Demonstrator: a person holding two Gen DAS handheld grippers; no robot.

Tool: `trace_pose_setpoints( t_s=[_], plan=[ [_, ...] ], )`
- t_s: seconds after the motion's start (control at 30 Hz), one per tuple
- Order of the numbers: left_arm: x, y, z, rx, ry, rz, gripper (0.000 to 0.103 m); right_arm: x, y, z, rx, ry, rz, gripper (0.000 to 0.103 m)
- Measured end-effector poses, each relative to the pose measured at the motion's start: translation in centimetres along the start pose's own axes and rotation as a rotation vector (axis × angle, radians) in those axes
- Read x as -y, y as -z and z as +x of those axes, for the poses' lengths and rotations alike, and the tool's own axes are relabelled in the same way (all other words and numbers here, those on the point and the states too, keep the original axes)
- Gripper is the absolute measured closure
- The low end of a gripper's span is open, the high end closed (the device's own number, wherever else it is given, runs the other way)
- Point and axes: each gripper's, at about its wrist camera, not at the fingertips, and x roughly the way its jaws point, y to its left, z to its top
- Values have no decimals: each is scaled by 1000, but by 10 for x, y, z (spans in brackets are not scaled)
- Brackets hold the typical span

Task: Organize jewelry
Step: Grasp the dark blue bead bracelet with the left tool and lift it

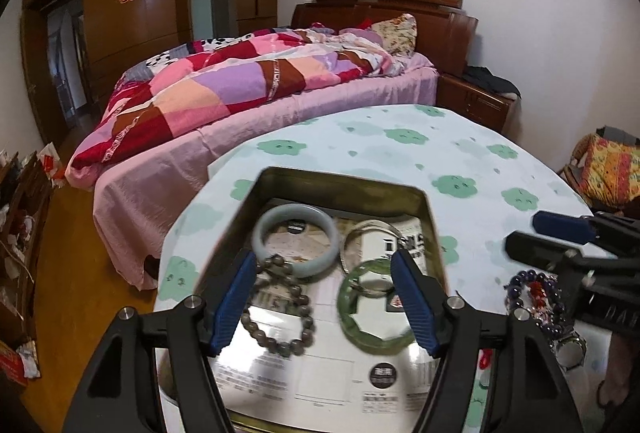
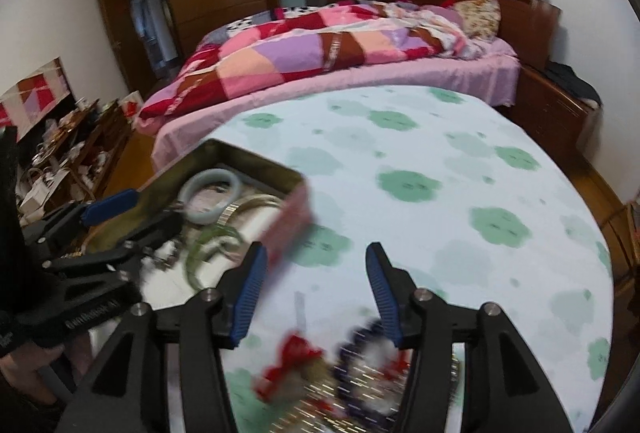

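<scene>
Left gripper [image 1: 324,265] hangs over an open metal tin [image 1: 344,179], its blue pads spread wide and closed on nothing; the tin's contents show between them. Inside the tin, at 12 o'clock from the gripper, lies a pale jade bangle [image 1: 296,239], with a thin silver-coloured bangle [image 1: 374,233] just to its 3 o'clock side. Nearer the camera sit a grey beaded bracelet [image 1: 276,309] beside the left pad and a green bangle [image 1: 374,309] beside the right pad; whether either pad touches them cannot be told. All four rest on printed paper lining the tin floor.

Right gripper [image 2: 316,269] is also wide open and empty, held above the surface [image 2: 440,153], which wears a pale cloth with green cloud shapes. Below it, toward 6 o'clock, a heap of jewellery lies blurred on the cloth: a dark blue beaded bracelet [image 2: 360,361] and something with a red tassel [image 2: 296,353]. In the left wrist view that blue beaded bracelet [image 1: 536,297] sits outside the tin at 3 o'clock, under the right gripper's body [image 1: 576,245].

From the right wrist view the tin [image 2: 224,149] stands at 10 o'clock, with the left gripper [image 2: 116,203] reaching in over it. A bed [image 1: 256,89] with a patchwork quilt lies beyond the surface.
</scene>
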Motion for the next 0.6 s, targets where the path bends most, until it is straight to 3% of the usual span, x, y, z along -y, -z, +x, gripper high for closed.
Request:
trace_pose_setpoints(
  t_s=[0.33, 0.6],
  plan=[
    [32, 4, -4, -4, 50, 66, 33, 71, 33, -23, -25, 114, 142, 47],
    [69, 8, -14, 0, 99, 143, 33, 87, 58, -37, -50, 128, 163, 47]
  ],
)
